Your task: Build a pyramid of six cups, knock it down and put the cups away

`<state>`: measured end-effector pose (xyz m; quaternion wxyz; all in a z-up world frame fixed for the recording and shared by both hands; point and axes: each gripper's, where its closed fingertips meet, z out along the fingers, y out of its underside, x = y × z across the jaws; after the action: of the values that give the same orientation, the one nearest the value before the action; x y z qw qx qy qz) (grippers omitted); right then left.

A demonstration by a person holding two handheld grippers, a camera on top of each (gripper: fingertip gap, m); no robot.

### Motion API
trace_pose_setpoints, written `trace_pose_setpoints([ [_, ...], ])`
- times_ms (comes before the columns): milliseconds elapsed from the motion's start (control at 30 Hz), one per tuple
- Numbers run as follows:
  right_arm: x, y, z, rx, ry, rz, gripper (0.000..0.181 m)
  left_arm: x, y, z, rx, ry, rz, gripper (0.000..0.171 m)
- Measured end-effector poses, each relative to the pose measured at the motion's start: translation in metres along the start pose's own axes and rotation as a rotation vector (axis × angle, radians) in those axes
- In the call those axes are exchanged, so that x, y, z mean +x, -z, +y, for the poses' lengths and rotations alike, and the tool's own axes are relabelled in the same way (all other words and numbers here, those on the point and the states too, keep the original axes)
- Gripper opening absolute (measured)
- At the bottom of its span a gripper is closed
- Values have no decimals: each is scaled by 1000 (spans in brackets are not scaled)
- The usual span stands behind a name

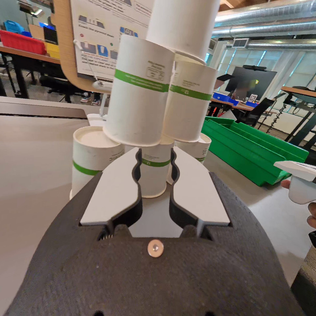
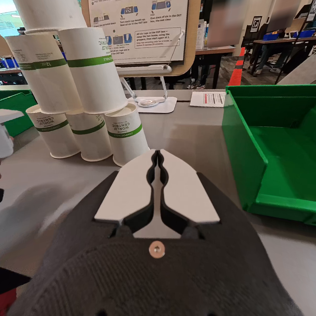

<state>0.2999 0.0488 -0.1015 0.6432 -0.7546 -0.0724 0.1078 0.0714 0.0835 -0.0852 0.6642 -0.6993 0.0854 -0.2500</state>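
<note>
- Standing mouth-down on the flat grey table [image 2: 188, 130] is a tower of six white paper cups, each with a green band: three at the bottom, two on top of them, one at the very top.
- Top cup [image 1: 181, 25] rests on the two middle cups, the left one [image 1: 140, 95] and the right one [image 1: 188, 102]. In the left wrist view both middle cups look tilted, but the wide lens may cause that.
- Bottom row has a left cup [image 1: 89, 157], a centre cup [image 1: 154, 172] and a right cup [image 1: 203, 150], set close side by side.
- Left gripper [image 1: 156, 151] points straight at the centre cup. Its white fingers are spread apart and hold nothing. The centre cup shows in the gap between them. I cannot tell if the fingers touch it.
- Right gripper [image 2: 157, 151] sits low over the table, near the foot of the right cup. Its fingers are almost pressed together, with nothing between them. I cannot tell if it touches that cup.
- Big green plastic bin [image 2: 242, 153] lies on the table to the right of the cups, open and with nothing in the part that shows.
- Another green bin [image 2: 15, 106] peeks out on the far left, past the cups.
- Behind the cups stands a board with pictures and writing [image 2: 136, 25] on a white stand [image 2: 153, 104].
- Small white sheet of paper [image 2: 208, 99] lies beside the big bin's far corner.
</note>
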Motion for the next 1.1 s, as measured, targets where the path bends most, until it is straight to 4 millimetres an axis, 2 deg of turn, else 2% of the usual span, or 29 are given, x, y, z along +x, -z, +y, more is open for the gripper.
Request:
trace_pose_setpoints([
  [533,-28,-39,-11,28,158,12,0,-58,55,0,-14,63,-194,33],
  [767,-22,-59,-5,-13,77,17,0,-65,66,3,-26,94,-215,33],
  [1100,-3,-64,-1,-41,2,74,0,-62,62,9,-57,125,-188,33],
])
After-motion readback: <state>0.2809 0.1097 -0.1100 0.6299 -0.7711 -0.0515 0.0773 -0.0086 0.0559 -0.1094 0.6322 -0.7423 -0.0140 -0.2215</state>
